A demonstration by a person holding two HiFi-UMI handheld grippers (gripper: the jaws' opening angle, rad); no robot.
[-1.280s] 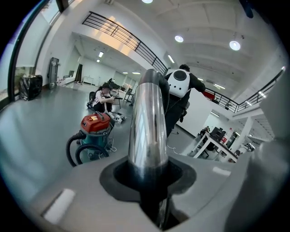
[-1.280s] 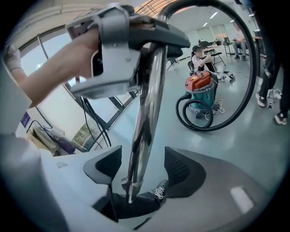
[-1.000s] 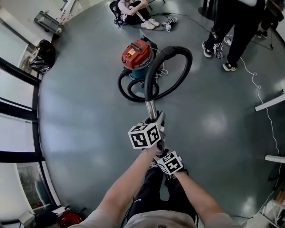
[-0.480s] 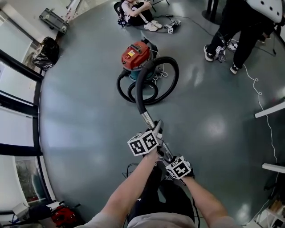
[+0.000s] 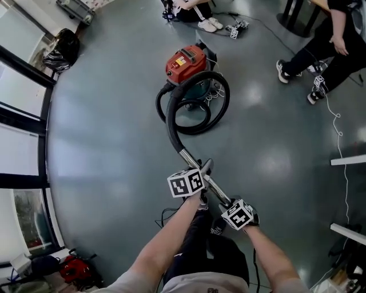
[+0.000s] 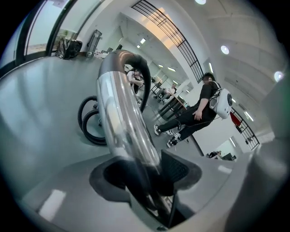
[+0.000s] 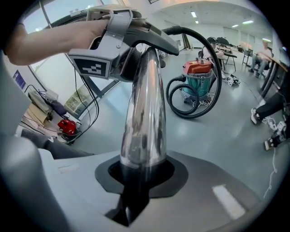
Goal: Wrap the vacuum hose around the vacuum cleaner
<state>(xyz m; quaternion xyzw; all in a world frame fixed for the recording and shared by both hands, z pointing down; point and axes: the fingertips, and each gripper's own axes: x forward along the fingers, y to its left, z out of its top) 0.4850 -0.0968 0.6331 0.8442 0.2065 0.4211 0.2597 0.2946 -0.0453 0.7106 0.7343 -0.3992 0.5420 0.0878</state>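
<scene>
The vacuum cleaner, red on top with a teal body, stands on the grey floor ahead of me. Its black hose lies in loops at its front and curves back to a shiny metal wand. My left gripper is shut on the wand's middle. My right gripper is shut on the wand's near end. In the left gripper view the wand runs up out of the left gripper. In the right gripper view the wand rises from the right gripper to the left gripper, with the vacuum cleaner beyond.
A seated person is behind the vacuum, another person at the upper right. A white cable trails over the floor at right, near table edges. A black bag sits by the windows at left, a red item at lower left.
The hose's raised arc has swung from the right over to the left and dropped lower by the vacuum. The wand now slants up-left, and both grippers sit slightly lower and further right.
</scene>
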